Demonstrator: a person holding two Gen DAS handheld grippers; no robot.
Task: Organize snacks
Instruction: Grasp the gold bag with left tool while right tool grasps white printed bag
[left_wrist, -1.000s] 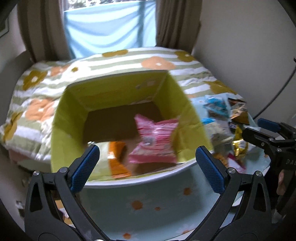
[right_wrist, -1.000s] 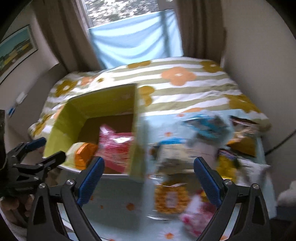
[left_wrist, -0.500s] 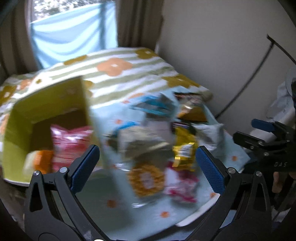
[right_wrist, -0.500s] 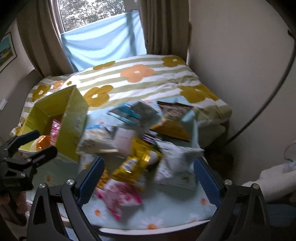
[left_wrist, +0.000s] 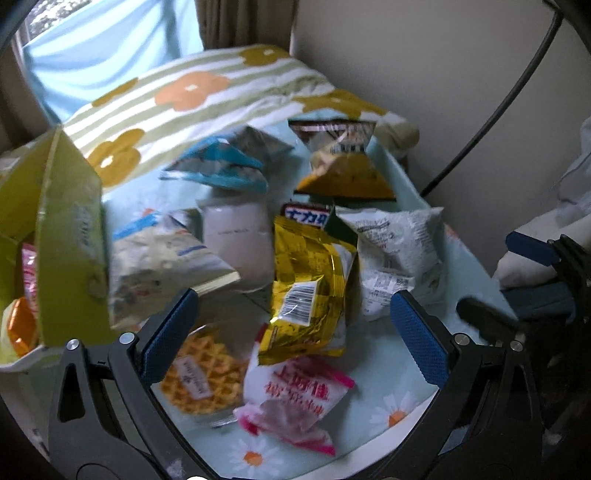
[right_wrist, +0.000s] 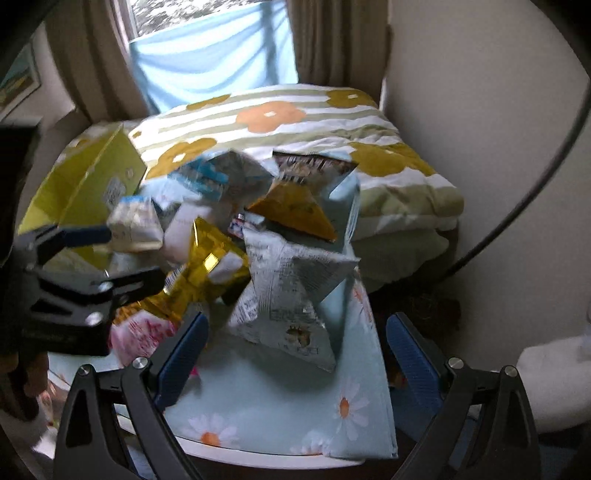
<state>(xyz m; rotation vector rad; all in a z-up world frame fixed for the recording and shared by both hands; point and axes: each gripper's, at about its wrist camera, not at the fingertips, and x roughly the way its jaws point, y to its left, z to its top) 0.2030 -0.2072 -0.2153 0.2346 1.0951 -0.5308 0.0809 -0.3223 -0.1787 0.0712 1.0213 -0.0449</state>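
Observation:
A heap of snack bags lies on the daisy-print table (left_wrist: 399, 402): a gold bag (left_wrist: 310, 284), a pink bag (left_wrist: 295, 398), a waffle pack (left_wrist: 201, 373), a white printed bag (left_wrist: 395, 251), an orange-brown bag (left_wrist: 343, 162) and a blue-white bag (left_wrist: 218, 162). The yellow-green box (left_wrist: 66, 236) stands at the left and holds a pink bag and an orange pack. My left gripper (left_wrist: 295, 332) is open and empty, hovering over the gold bag. My right gripper (right_wrist: 295, 354) is open and empty in front of the white printed bag (right_wrist: 291, 291).
A bed with a flowered striped quilt (right_wrist: 295, 122) lies behind the table. A wall and a black cable (right_wrist: 524, 206) are on the right, with something white (right_wrist: 554, 380) low beside the table. The table's front edge (right_wrist: 258, 454) is close below my right gripper.
Both views have swung right, from the yellow-green box to the heap of snack bags. Both grippers have moved closer to the heap and stayed open.

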